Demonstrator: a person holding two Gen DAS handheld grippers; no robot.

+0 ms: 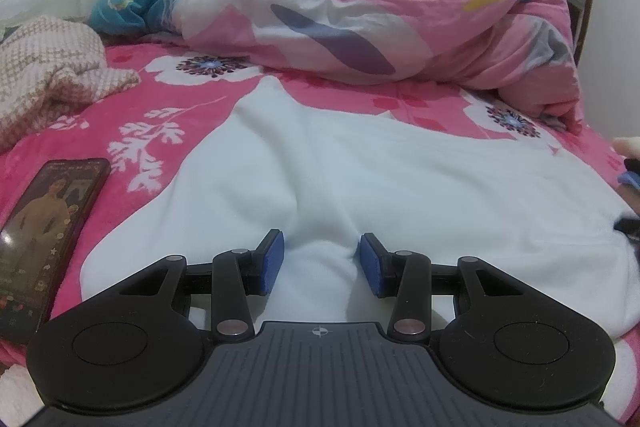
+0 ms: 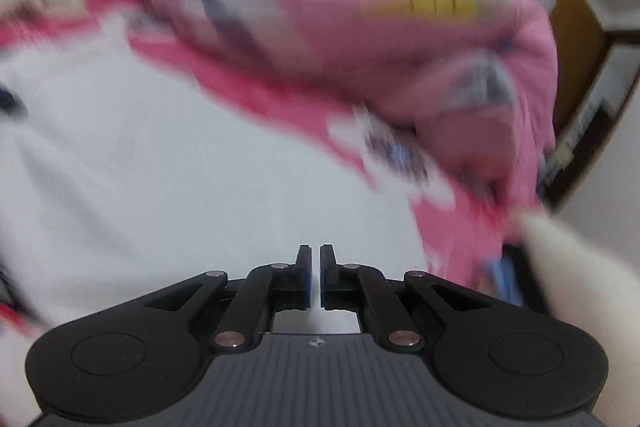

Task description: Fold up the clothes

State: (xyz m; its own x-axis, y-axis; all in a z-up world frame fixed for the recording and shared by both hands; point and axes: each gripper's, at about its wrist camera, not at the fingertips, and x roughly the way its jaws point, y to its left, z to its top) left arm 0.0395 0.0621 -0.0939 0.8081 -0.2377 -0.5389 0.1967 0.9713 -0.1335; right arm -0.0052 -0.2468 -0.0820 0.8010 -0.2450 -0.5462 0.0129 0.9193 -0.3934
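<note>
I see a soft white fleece garment [image 1: 360, 179] spread near the front edge of the bed with the pink floral sheet [image 1: 168, 83]. My left gripper [image 1: 322, 259] has its fingers parted, straddling a raised pucker of cloth. My right gripper [image 2: 315, 277] is blurred, fingers nearly together with nothing visibly between them. The fabric looks light and limp; I judge hems or corners the best hold.

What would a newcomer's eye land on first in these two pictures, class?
A white garment is spread across the pink flowered bedsheet, with the left tool open around a raised fold of it. Behind lies a heaped pink quilt; a phone rests at the left. The right tool's view is blurred.
</note>
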